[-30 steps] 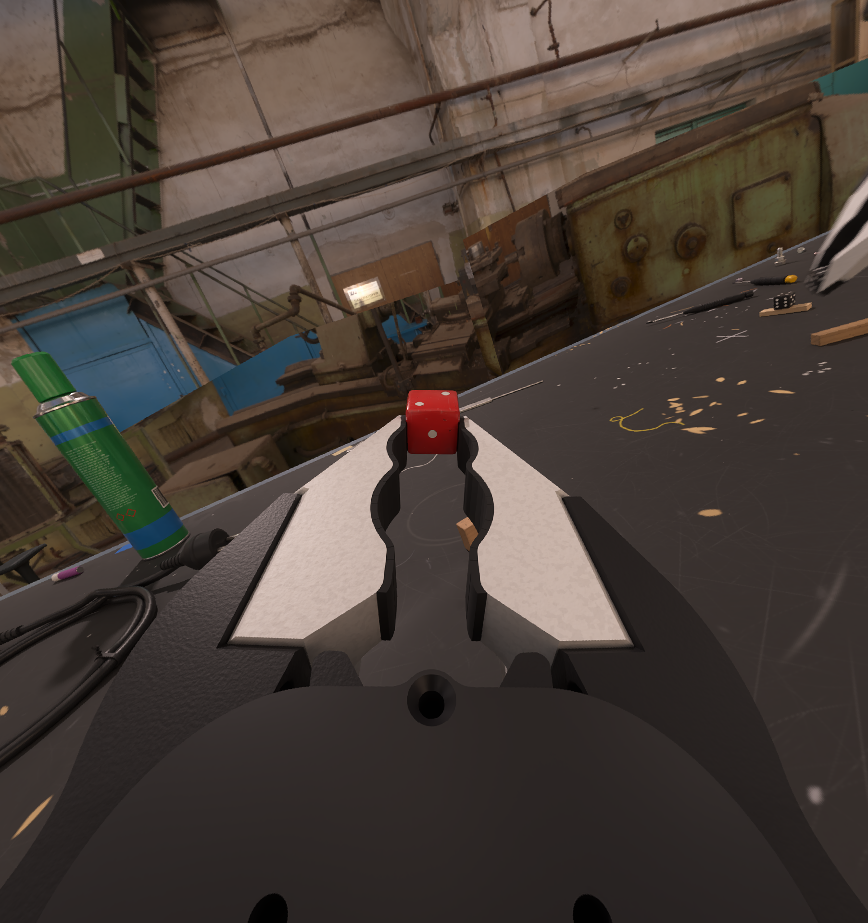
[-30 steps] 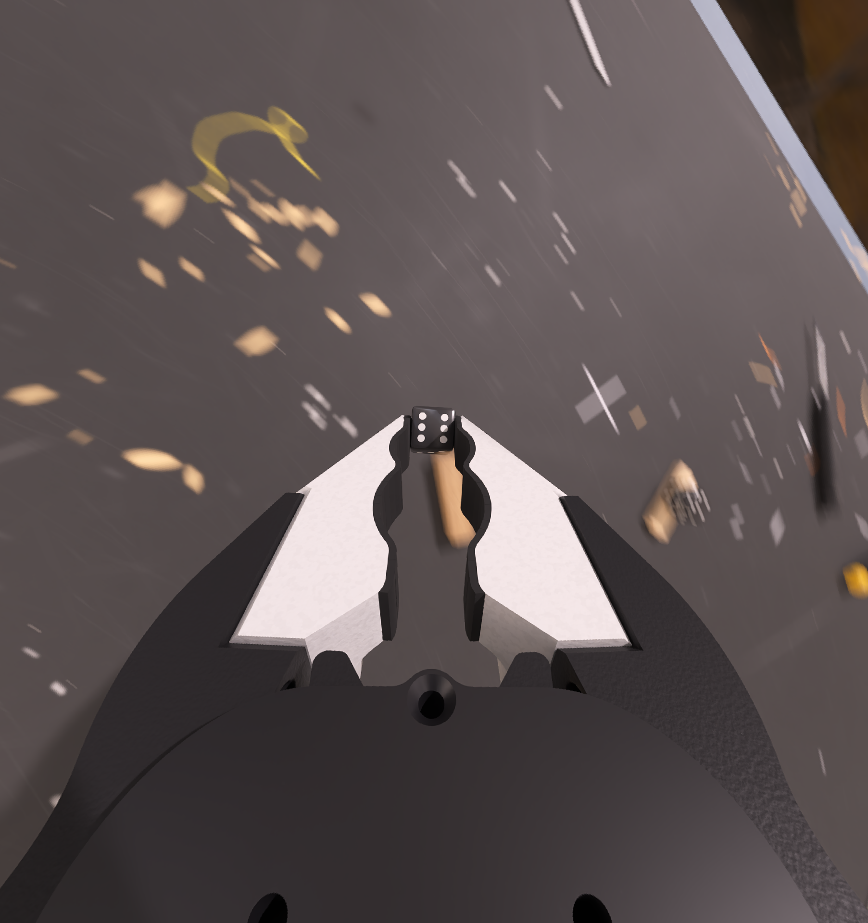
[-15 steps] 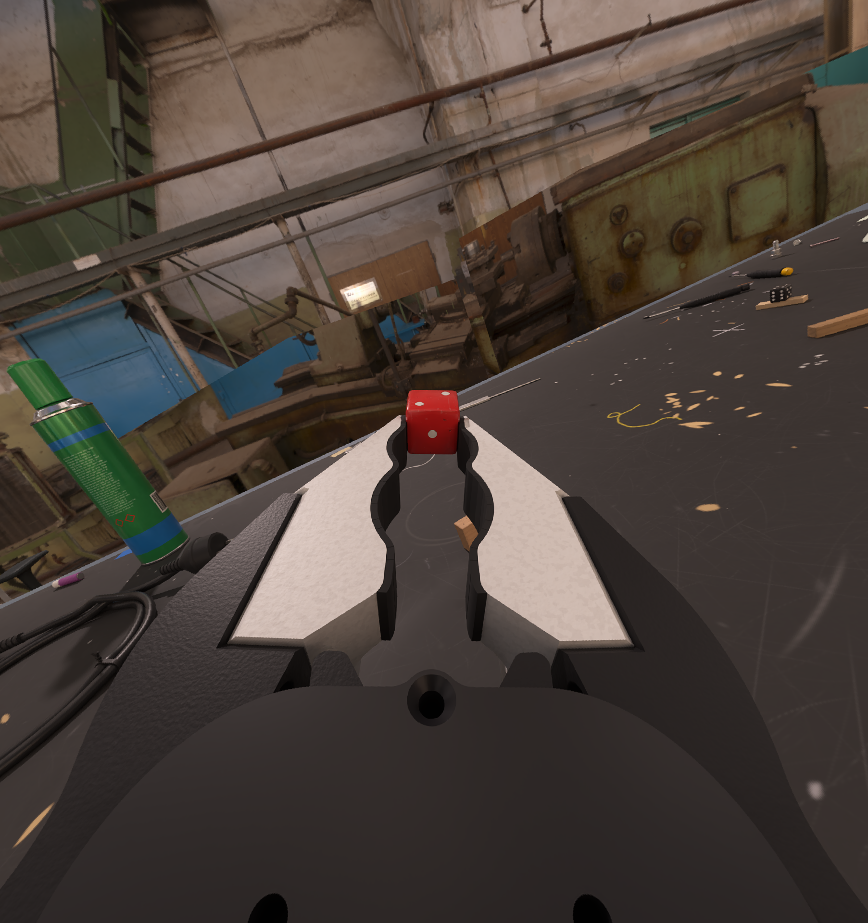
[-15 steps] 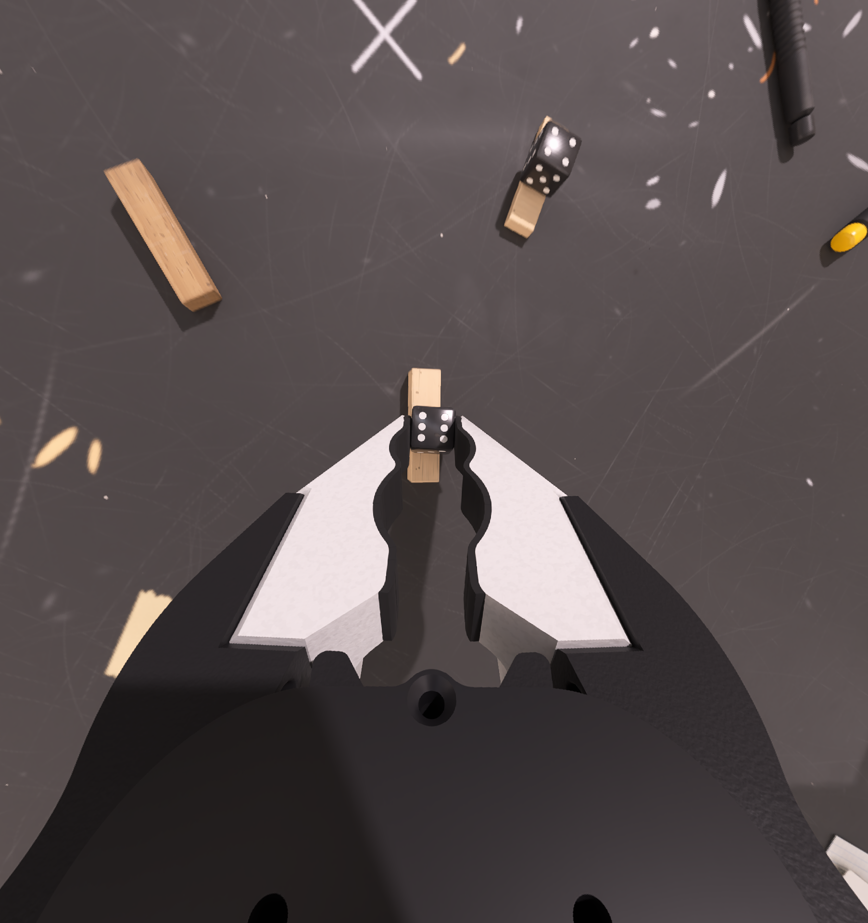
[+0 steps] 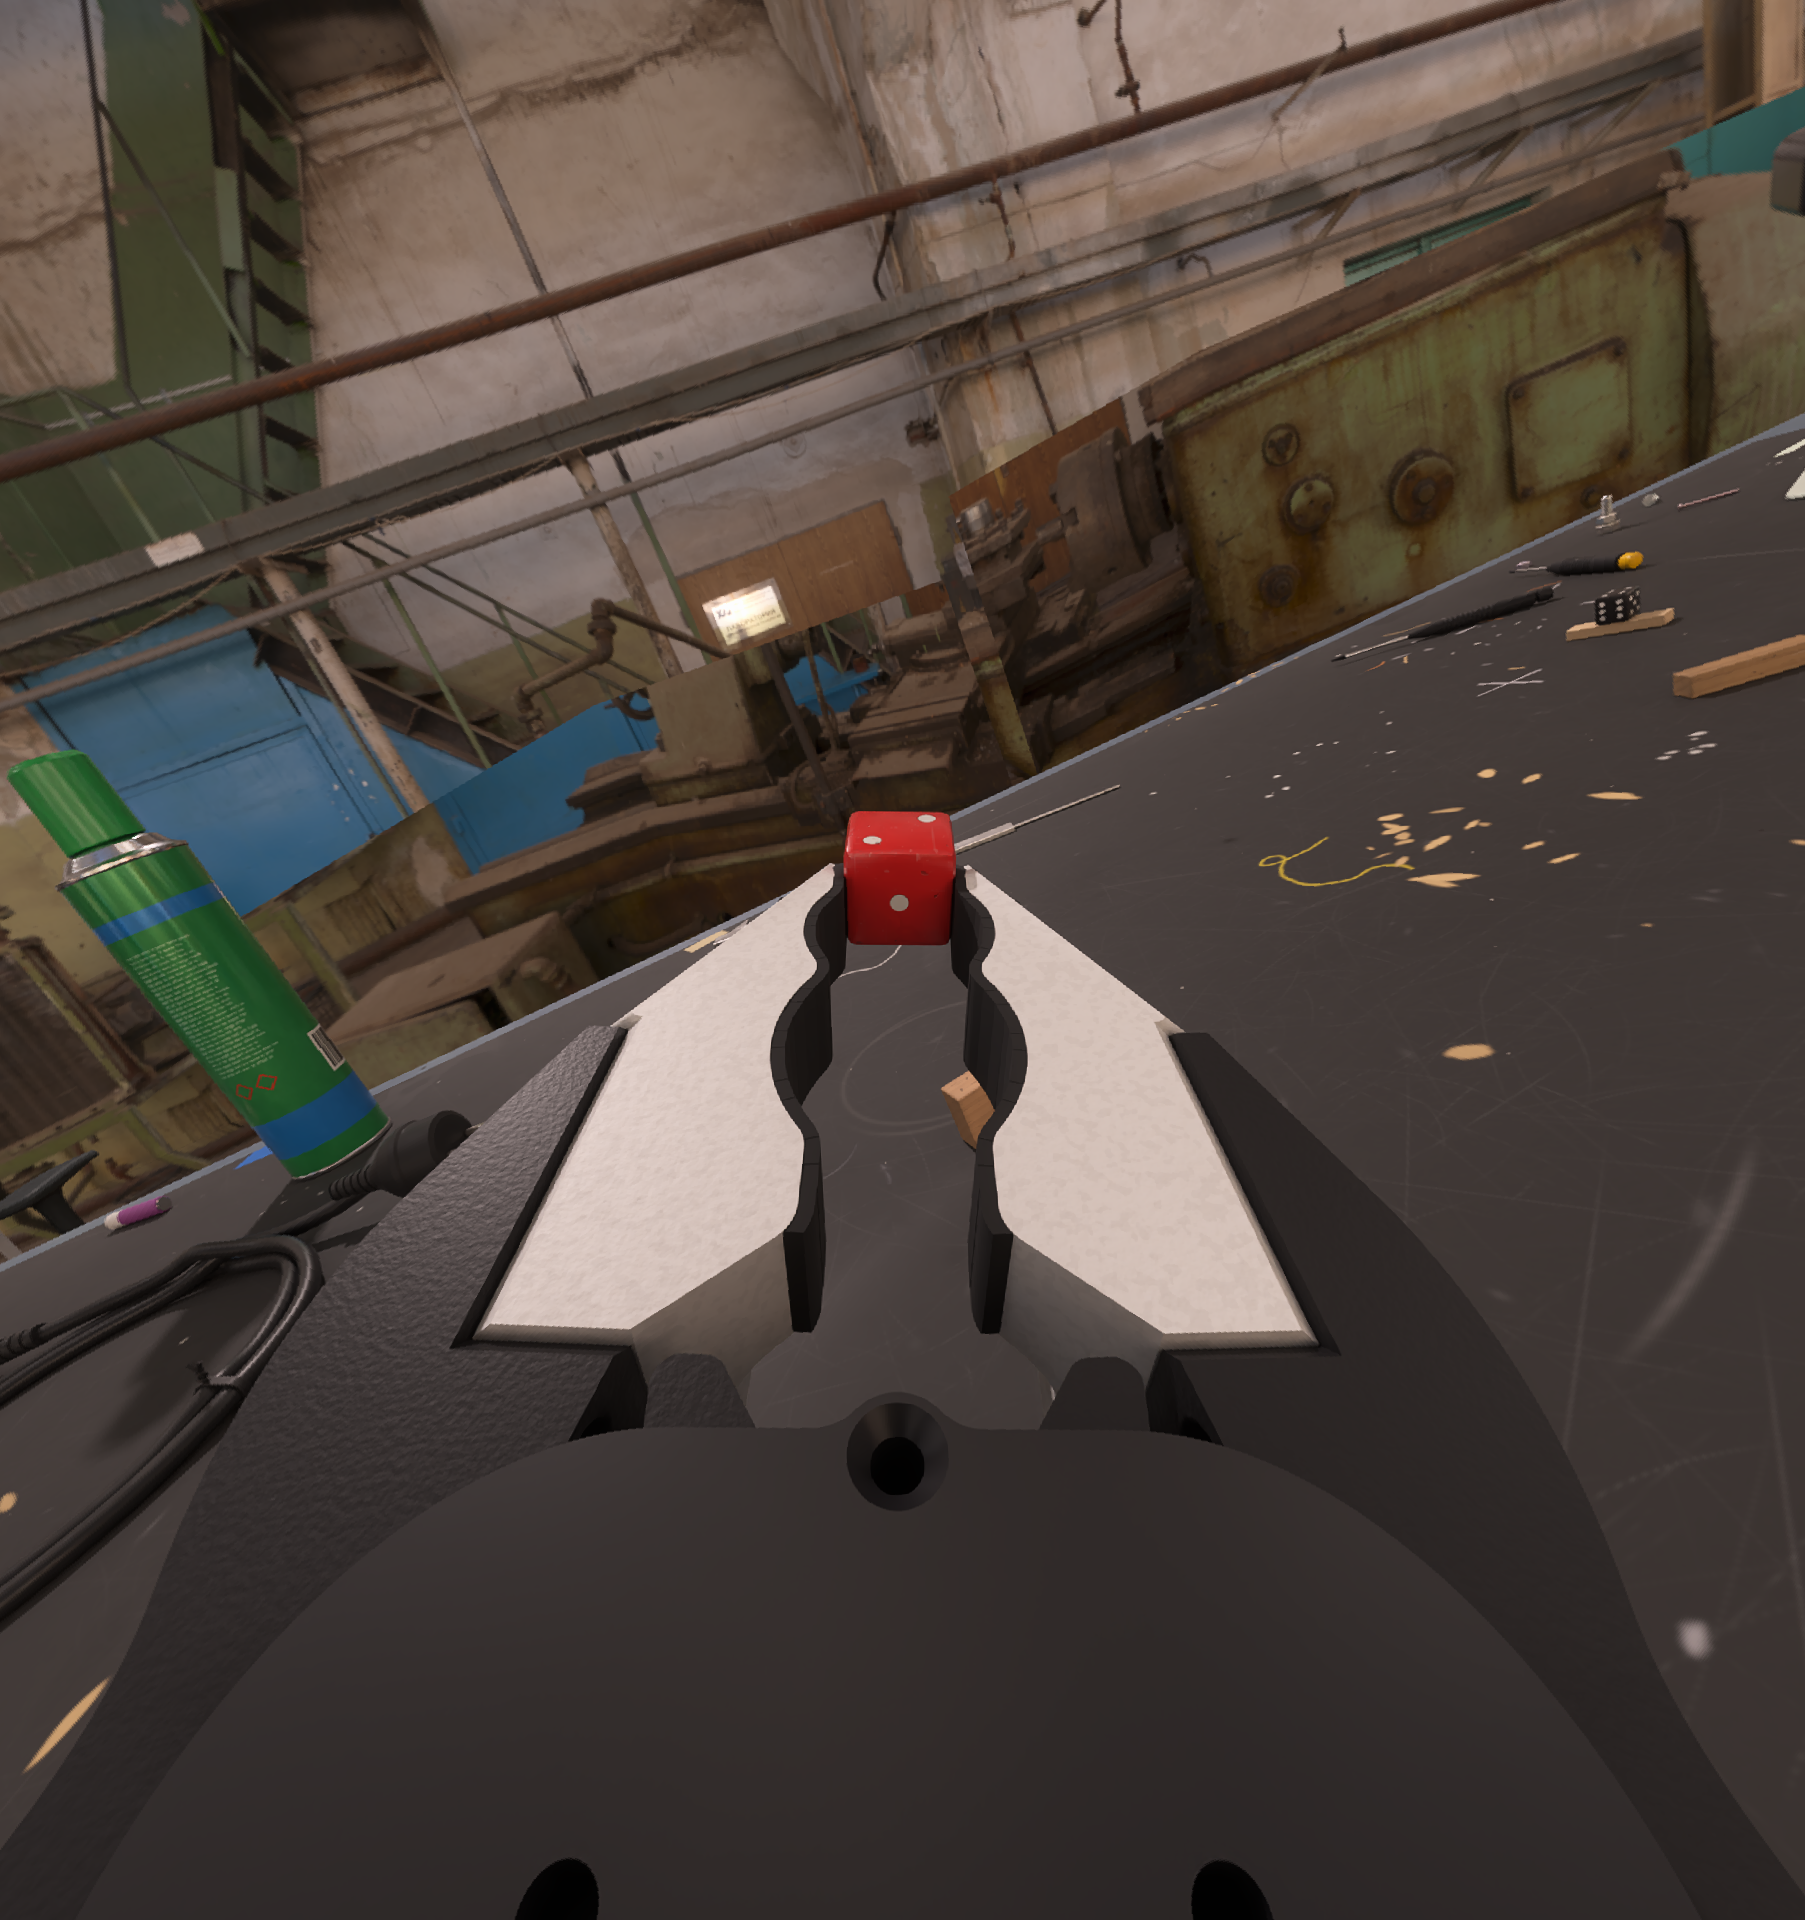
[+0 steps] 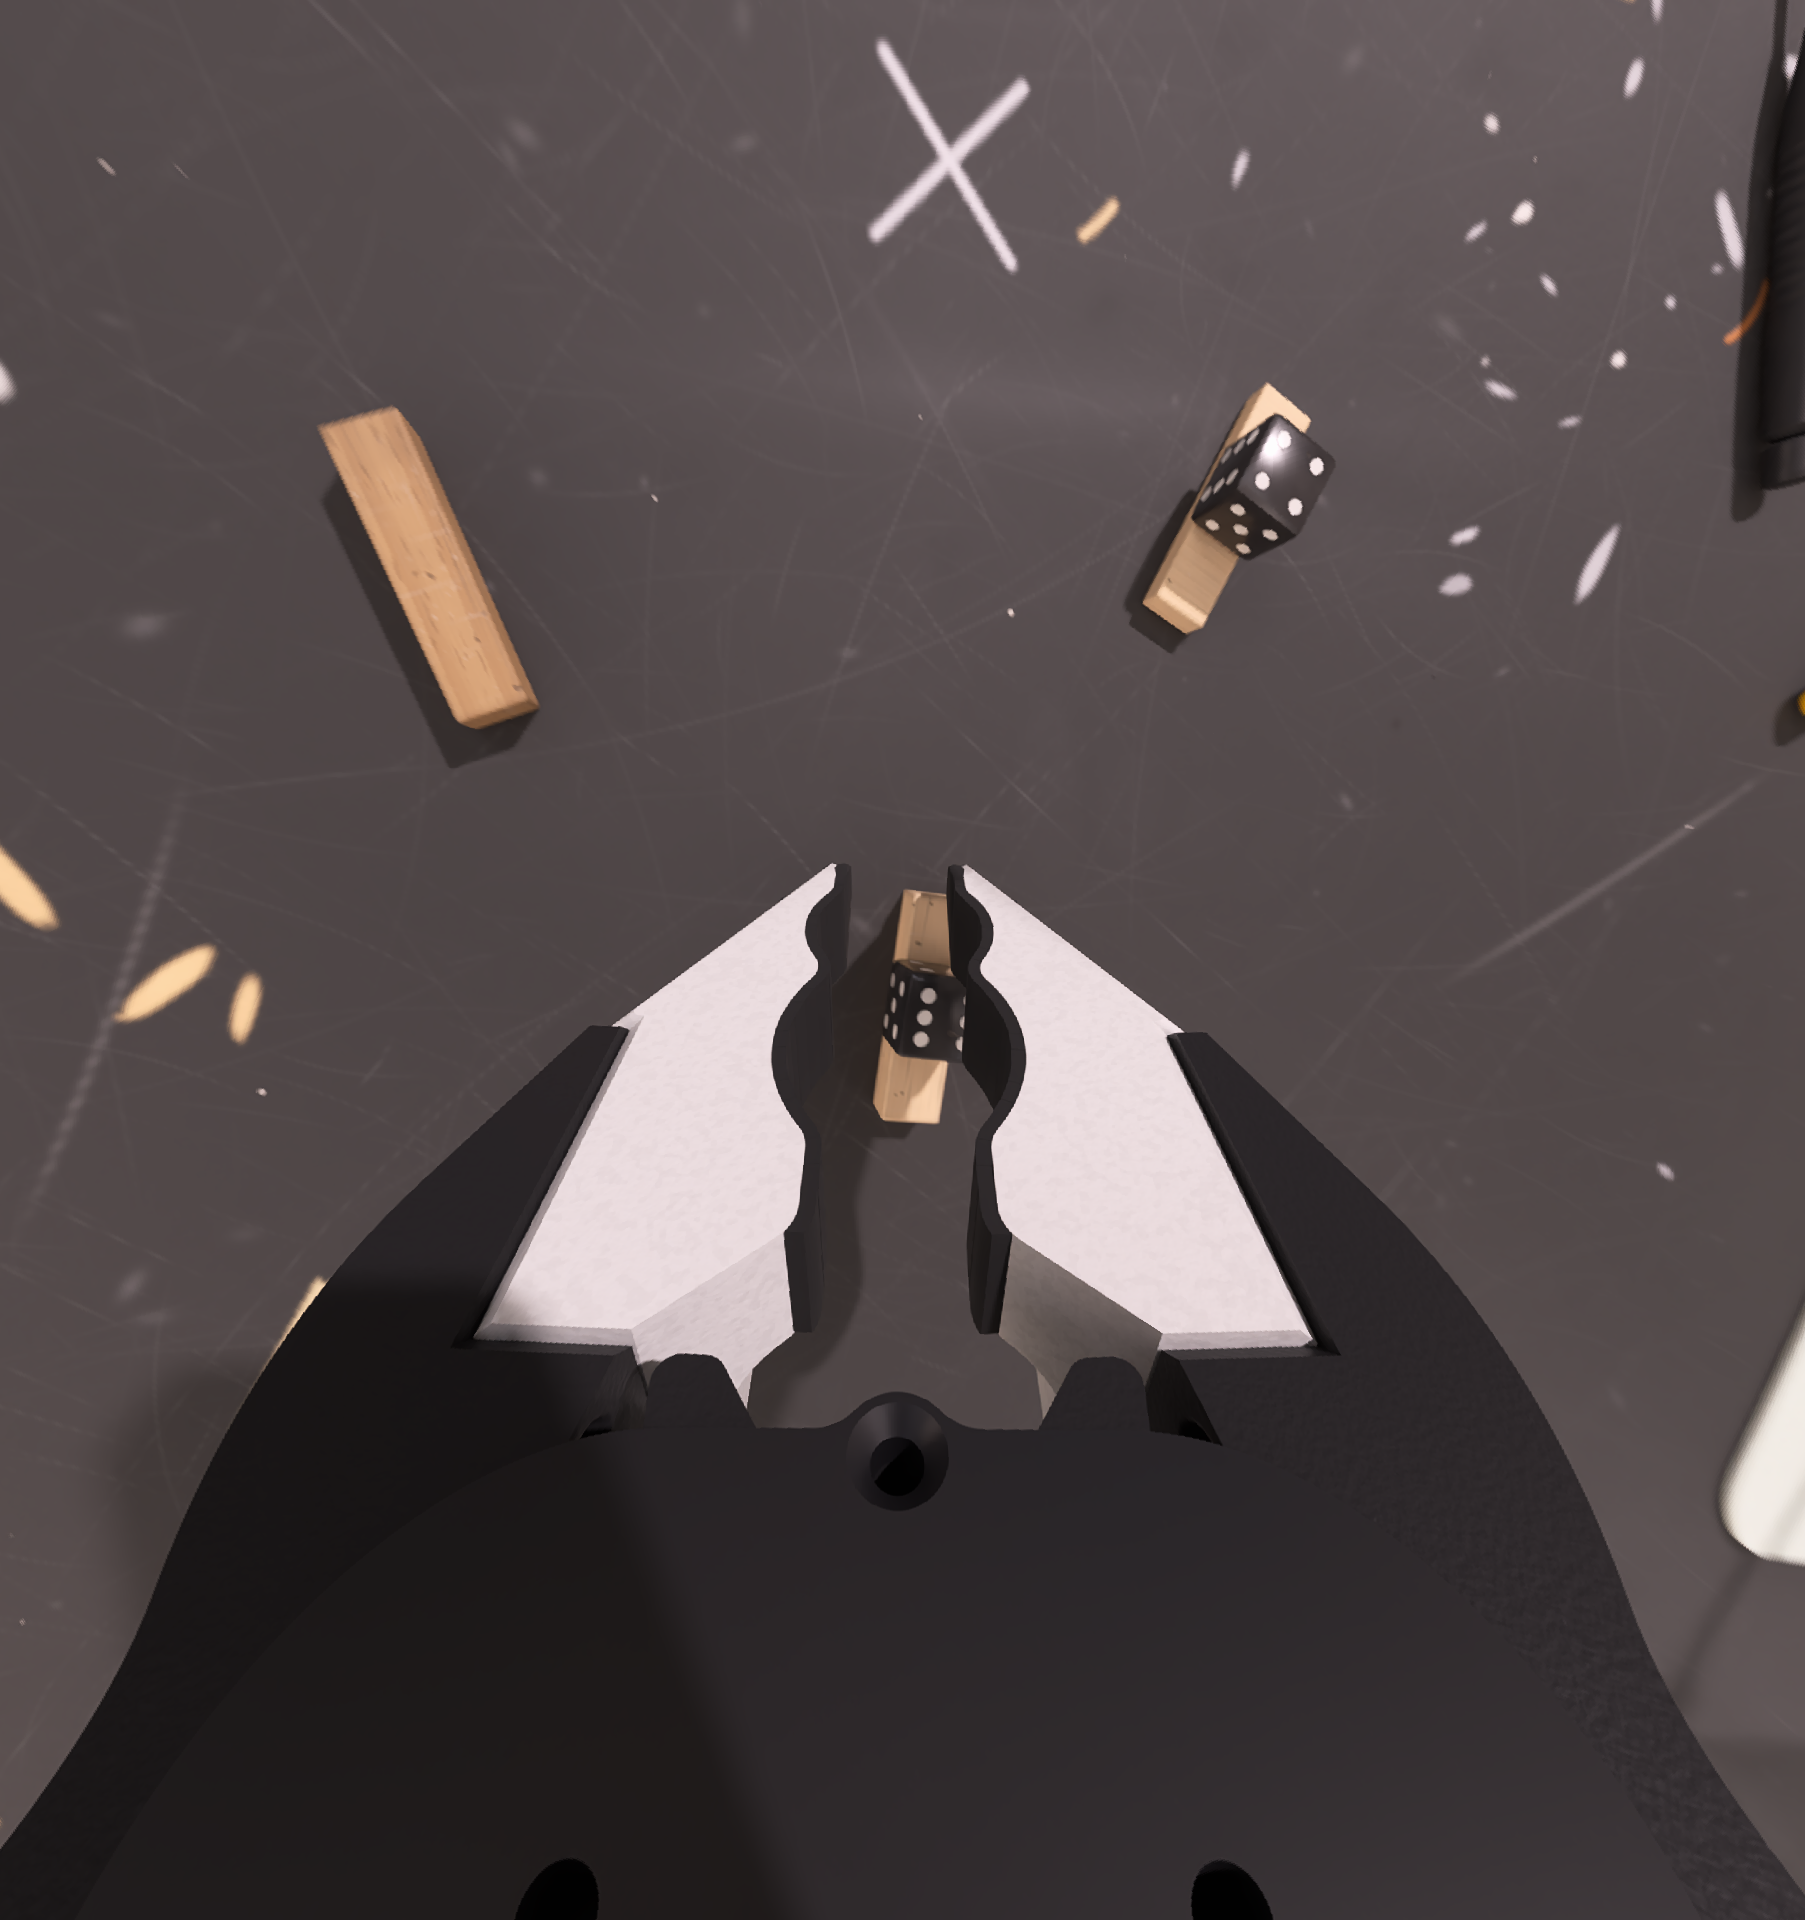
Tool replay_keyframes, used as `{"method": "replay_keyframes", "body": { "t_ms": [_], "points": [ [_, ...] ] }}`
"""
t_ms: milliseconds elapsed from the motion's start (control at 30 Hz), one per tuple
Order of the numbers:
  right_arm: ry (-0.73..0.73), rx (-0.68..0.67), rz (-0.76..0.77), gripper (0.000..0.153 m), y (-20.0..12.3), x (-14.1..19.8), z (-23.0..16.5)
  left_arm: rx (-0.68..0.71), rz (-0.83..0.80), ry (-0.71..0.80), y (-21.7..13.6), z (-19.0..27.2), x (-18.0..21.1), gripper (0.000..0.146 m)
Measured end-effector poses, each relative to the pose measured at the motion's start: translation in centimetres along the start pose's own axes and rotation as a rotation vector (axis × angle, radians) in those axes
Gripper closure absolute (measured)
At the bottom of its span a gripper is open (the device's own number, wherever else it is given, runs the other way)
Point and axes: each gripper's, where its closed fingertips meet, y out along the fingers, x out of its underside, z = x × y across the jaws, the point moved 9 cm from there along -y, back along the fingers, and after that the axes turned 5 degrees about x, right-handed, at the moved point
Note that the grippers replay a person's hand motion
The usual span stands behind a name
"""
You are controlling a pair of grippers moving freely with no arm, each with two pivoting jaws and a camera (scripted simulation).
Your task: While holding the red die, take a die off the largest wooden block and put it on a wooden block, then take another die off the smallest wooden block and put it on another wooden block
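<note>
In the left wrist view, the left tool (image 5: 899, 883) grips the red die (image 5: 899, 878) at its fingertips above the dark desk (image 5: 1397, 1143). A green can (image 5: 202, 966) stands far left.

In the right wrist view, the right tool (image 6: 899, 878) is parted and holds nothing. Beneath it a black die (image 6: 923, 1010) sits on a small block (image 6: 913, 1086). Far right, another die (image 6: 1262, 486) rests on a second block (image 6: 1194, 582); the long block (image 6: 425, 566) at far left is bare.

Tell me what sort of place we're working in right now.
Most likely an old factory or machine shop: rusty green machinery stands behind a scuffed dark workbench, which carries a green spray can, black cables and scattered wood chips.
</note>
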Motion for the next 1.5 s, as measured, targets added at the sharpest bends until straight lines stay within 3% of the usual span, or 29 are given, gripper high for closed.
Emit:
{"method": "replay_keyframes", "body": {
  "t_ms": [67,167,267,533,700,933,1200,1300,1433,1500],
  "points": [
    [-0.030,0.008,-0.014,0.135,-0.2,-0.6,-0.2,0.002,-0.002,0.002,0.0,0.0,0.0,0.127],
    [-0.017,-0.088,0.116,0.135,-0.4,-1.9,-1.2,0.003,-0.002,0.004,0.0,0.0,0.0,0.127],
    [-0.062,-0.128,0.103,0.137,-0.1,-2.6,-2.1,0.004,0.000,0.003,0.0,0.0,0.0,0.127],
    [-0.072,-0.018,-0.060,0.153,-0.1,-1.9,-0.2,0.006,-0.002,0.006,0.0,0.1,0.0,0.127],
    [0.017,0.019,0.108,0.153,0.8,-3.4,0.7,0.008,-0.004,0.009,0.1,0.1,0.0,0.127],
    [0.013,0.097,-0.141,0.153,1.6,-2.9,2.1,0.008,-0.005,0.012,0.1,0.1,0.0,0.127],
    [0.134,0.191,0.024,0.153,3.0,-4.8,5.0,0.011,-0.006,0.017,0.1,0.2,0.0,0.127],
    [0.132,0.177,-0.025,0.153,4.0,-4.7,5.1,0.011,-0.005,0.017,0.1,0.2,0.0,0.127],
    [0.177,0.124,-0.219,0.153,3.0,-3.6,5.6,0.010,-0.007,0.017,0.2,0.2,0.0,0.127],
    [0.138,0.180,-0.227,0.153,2.6,-3.6,6.1,0.011,-0.008,0.018,0.2,0.2,0.0,0.127]
  ]
}}
